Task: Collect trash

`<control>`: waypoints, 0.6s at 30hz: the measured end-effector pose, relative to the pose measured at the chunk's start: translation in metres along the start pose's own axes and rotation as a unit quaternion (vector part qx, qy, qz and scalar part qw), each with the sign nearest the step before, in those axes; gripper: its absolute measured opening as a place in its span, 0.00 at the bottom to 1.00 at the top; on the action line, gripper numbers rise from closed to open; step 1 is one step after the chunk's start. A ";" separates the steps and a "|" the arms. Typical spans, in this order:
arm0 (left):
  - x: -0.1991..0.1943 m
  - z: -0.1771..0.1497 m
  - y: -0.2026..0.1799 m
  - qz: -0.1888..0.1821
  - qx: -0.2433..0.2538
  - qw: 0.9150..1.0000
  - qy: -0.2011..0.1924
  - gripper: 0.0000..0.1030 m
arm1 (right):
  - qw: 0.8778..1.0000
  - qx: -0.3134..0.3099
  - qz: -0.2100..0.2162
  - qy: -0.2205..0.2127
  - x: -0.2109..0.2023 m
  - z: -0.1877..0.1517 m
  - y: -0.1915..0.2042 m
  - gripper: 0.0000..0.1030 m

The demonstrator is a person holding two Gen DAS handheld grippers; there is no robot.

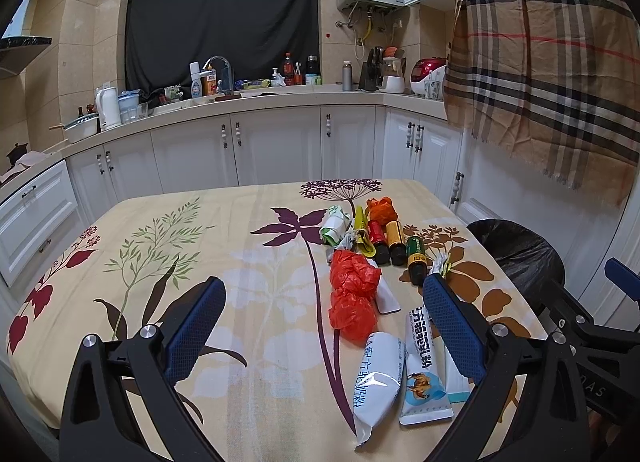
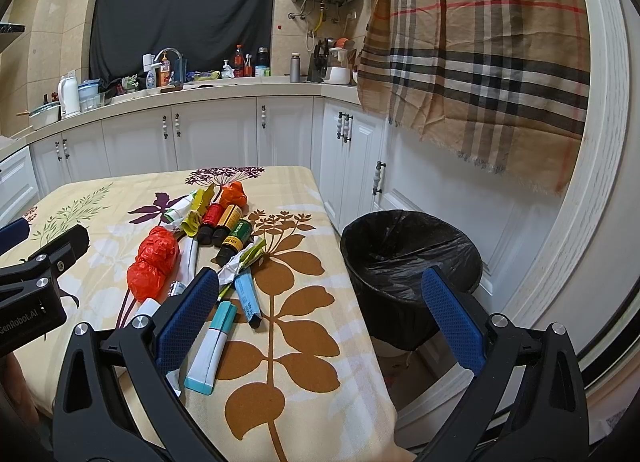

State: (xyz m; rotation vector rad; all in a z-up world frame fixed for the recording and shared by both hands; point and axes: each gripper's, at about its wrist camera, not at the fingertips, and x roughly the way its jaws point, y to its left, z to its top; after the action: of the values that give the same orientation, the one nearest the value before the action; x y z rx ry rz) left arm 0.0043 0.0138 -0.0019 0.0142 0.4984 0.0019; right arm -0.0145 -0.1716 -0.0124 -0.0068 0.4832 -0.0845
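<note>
Trash lies in a row on the floral tablecloth (image 1: 224,302): a red plastic bag (image 1: 352,294), white sachets (image 1: 380,382), three small bottles (image 1: 394,246), an orange bag (image 1: 382,210), a yellow wrapper (image 1: 362,230) and crumpled paper (image 1: 336,222). My left gripper (image 1: 320,326) is open and empty above the near table edge. My right gripper (image 2: 320,322) is open and empty, over the table's right edge. In the right wrist view I see the red bag (image 2: 154,262), the bottles (image 2: 224,226), a teal-and-white sachet (image 2: 212,346) and a blue sachet (image 2: 248,298). A black-lined bin (image 2: 408,254) stands on the floor right of the table.
White kitchen cabinets (image 1: 240,146) and a cluttered counter (image 1: 248,92) run behind the table. A plaid cloth (image 2: 480,62) hangs at the right above the bin. The bin also shows in the left wrist view (image 1: 516,250).
</note>
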 end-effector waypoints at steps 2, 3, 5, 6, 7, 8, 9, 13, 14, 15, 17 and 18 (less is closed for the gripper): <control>0.000 0.000 -0.001 0.000 0.000 1.000 0.001 0.93 | 1.000 0.000 0.000 0.000 0.000 0.000 0.000 0.96; 0.000 0.000 -0.001 0.001 0.000 1.000 0.001 0.93 | 1.000 0.000 0.000 0.000 0.000 0.000 0.000 0.96; 0.001 -0.001 0.000 0.001 0.000 1.000 0.001 0.93 | 1.000 -0.001 0.000 0.001 0.000 0.000 0.000 0.96; 0.000 -0.006 -0.005 0.002 0.001 1.000 0.002 0.93 | 1.000 -0.001 0.000 0.001 0.001 0.000 0.000 0.96; 0.001 -0.007 -0.005 0.002 0.000 1.000 0.003 0.93 | 1.000 0.000 0.000 0.001 0.001 0.000 0.000 0.96; 0.001 -0.007 -0.005 0.002 0.000 1.000 0.003 0.93 | 1.000 0.000 0.000 0.000 0.001 0.000 0.000 0.96; 0.001 -0.008 -0.006 0.003 0.000 1.000 0.004 0.93 | 1.000 0.000 0.000 0.001 0.001 0.000 0.001 0.96; 0.002 -0.008 -0.006 0.002 0.000 1.000 0.004 0.93 | 1.000 0.000 0.000 0.001 0.001 0.000 0.001 0.96; 0.002 -0.009 -0.006 0.002 0.000 1.000 0.004 0.93 | 1.000 0.000 0.000 0.001 0.001 0.000 0.001 0.96; 0.002 -0.009 -0.005 0.002 0.000 1.000 0.004 0.93 | 1.000 0.000 0.000 0.001 0.001 0.000 0.001 0.96; 0.002 -0.008 -0.005 0.002 0.000 1.000 0.004 0.93 | 1.000 0.000 0.000 0.001 0.001 0.000 0.001 0.96; 0.002 -0.009 -0.005 0.002 0.000 1.000 0.004 0.93 | 1.000 0.000 0.000 0.001 0.001 0.000 0.001 0.96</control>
State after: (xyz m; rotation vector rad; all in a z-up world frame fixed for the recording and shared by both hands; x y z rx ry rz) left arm 0.0015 0.0089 -0.0112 0.0146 0.5066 0.0060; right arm -0.0135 -0.1709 -0.0133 -0.0073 0.4847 -0.0846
